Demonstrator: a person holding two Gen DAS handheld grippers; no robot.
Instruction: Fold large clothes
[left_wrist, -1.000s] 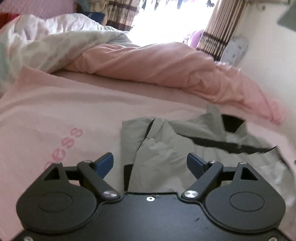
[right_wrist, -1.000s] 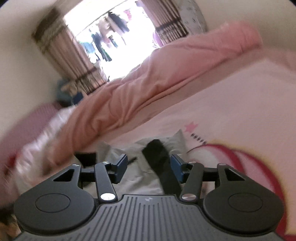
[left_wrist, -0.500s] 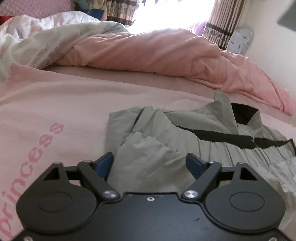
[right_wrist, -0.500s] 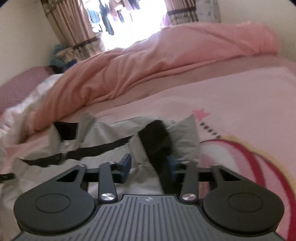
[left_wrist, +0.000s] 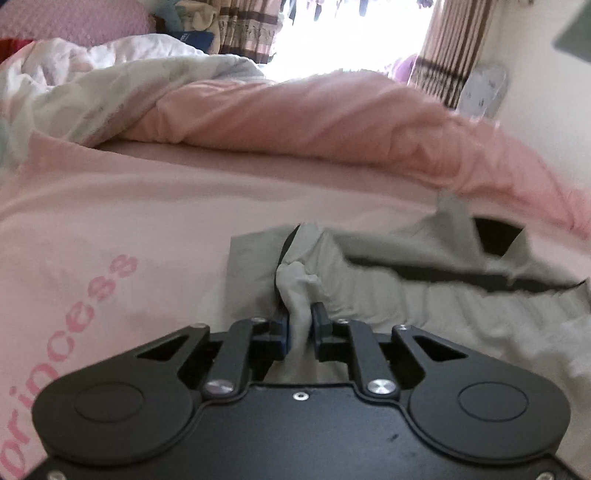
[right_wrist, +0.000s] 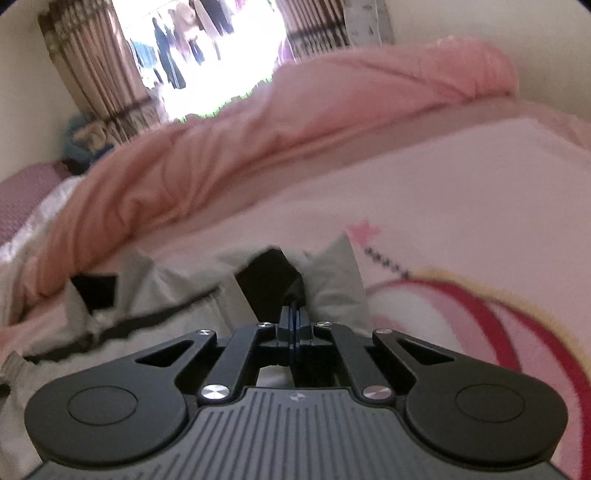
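Both grippers are taking hold of the grey garment (left_wrist: 424, 295) on the bed (left_wrist: 147, 221): the left gripper (left_wrist: 300, 325) is closing on a bunched fold, the right gripper (right_wrist: 293, 319) is clamping tight on its black trim (right_wrist: 269, 280). Next, I judge, both should be lifting together and carrying that edge across.

A rumpled pink quilt (left_wrist: 332, 122) lies across the bed (left_wrist: 129, 221); striped curtains (right_wrist: 96, 74) flank the bright window (right_wrist: 221, 55).

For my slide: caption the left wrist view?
Left hand-held gripper closing on a bunched fold of grey garment on pink bedsheet.

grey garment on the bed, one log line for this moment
left gripper: closing on grey-and-black fabric garment fold | right gripper: shut on its black part | pink bedsheet: underneath
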